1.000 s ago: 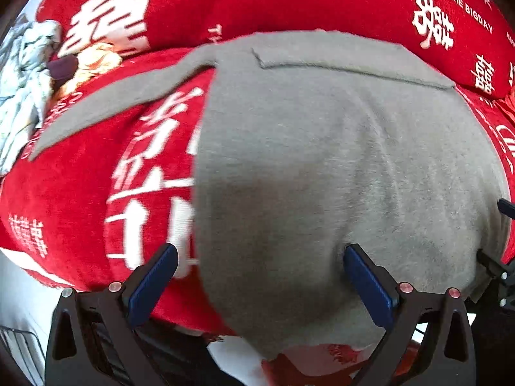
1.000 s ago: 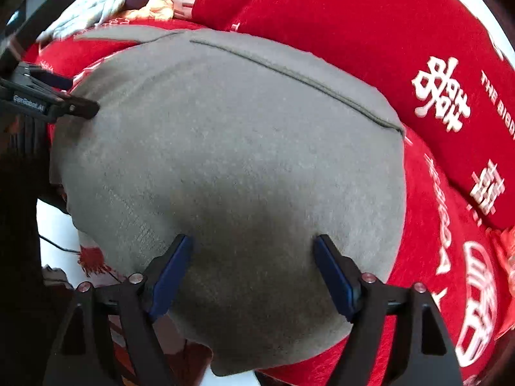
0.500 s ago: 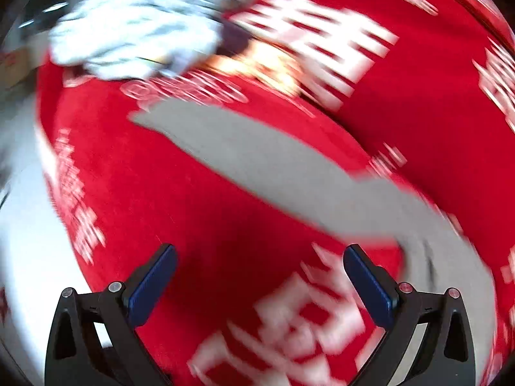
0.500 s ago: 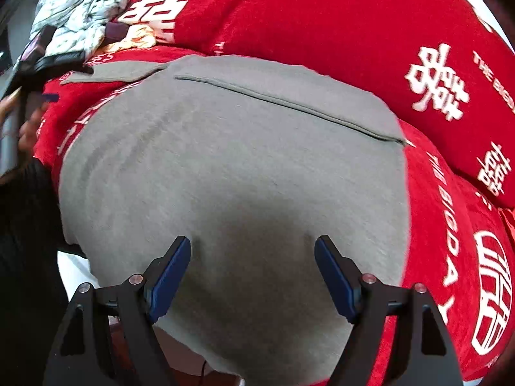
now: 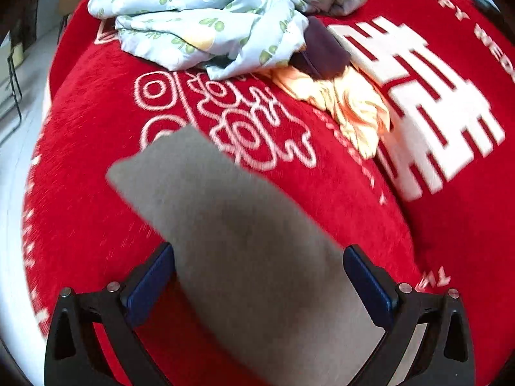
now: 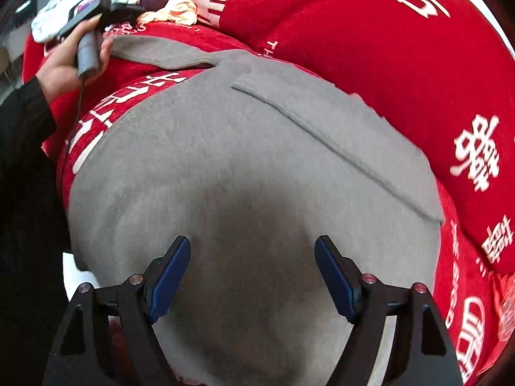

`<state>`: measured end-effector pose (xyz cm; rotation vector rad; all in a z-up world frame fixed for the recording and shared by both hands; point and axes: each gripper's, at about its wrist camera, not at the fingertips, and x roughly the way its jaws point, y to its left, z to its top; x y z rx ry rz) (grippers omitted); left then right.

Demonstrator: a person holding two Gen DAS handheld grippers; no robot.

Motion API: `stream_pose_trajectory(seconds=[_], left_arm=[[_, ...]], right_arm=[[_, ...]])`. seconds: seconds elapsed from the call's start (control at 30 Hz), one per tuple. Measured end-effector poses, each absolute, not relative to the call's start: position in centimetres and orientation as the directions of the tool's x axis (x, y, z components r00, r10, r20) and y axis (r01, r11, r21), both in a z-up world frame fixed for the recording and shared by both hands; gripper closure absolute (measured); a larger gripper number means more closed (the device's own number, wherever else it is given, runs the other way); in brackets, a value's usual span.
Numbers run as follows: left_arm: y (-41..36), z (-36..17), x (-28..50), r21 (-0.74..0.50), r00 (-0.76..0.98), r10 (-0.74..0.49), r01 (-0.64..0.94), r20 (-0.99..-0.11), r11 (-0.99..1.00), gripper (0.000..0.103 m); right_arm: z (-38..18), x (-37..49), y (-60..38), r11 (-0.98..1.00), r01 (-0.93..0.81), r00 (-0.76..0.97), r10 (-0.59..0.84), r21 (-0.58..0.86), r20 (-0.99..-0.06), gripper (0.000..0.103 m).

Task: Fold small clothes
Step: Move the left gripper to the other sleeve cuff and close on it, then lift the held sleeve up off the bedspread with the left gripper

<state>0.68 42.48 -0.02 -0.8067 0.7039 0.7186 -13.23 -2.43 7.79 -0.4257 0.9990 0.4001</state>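
A grey long-sleeved garment (image 6: 251, 173) lies spread flat on a red cover with white characters (image 6: 370, 32). My right gripper (image 6: 252, 241) hovers open over the garment's body, with nothing pinched between its blue pads. The garment's left sleeve (image 5: 225, 218) stretches out to the side across the cover. My left gripper (image 5: 259, 251) stands open above that sleeve, its fingers straddling the sleeve's width. In the right wrist view a person's hand (image 6: 64, 64) holds the left gripper near the sleeve's end (image 6: 154, 51).
A crumpled pale blue cloth with green print (image 5: 206, 13) is heaped at the far side of the cover. A dark maroon item (image 5: 322, 51) and a peach-yellow garment (image 5: 351, 103) lie beside it. The cover's edge and pale floor (image 5: 13, 167) are at the left.
My left gripper swung from the garment's body out to the sleeve and rolled, bringing the cloth heap close. My right gripper shifted a little over the body. Both stayed open.
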Motion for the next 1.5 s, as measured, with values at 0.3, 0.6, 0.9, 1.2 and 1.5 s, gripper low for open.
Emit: stream_pose_trajectory(seconds=[0.3, 0.6, 0.9, 1.2, 1.5], left_arm=[[44.0, -0.3, -0.9, -0.488, 0.622, 0.197, -0.741, -0.758, 0.461, 0.066], [46.6, -1.3, -3.2, -0.631, 0.714, 0.071, -0.658, -0.697, 0.411, 0.091], [48.9, -1.8, -3.3, -0.728, 0.77, -0.084, -0.553, -0.632, 0.405, 0.091], [49.6, -0.8, -2.5, -0.735, 0.77, -0.161, -0.493, -0.618, 0.466, 0.091], [52.0, -1.0, -5.6, -0.825, 0.844, -0.121, -0.464, -0.522, 0.324, 0.012]], right_arm=[[9.8, -8.3, 1.1, 0.828, -0.541, 0.496, 0.174, -0.146, -0.851, 0.022], [11.7, -0.3, 11.6, 0.746, -0.664, 0.474, 0.361, -0.057, -0.803, 0.022], [9.9, 3.4, 26.8, 0.528, -0.848, 0.37, 0.514, -0.054, -0.774, 0.022], [6.8, 1.8, 34.6, 0.34, -0.916, 0.382, 0.569, -0.215, -0.729, 0.028], [7.2, 3.7, 35.8, 0.304, -0.948, 0.273, 0.614, -0.097, -0.741, 0.093]])
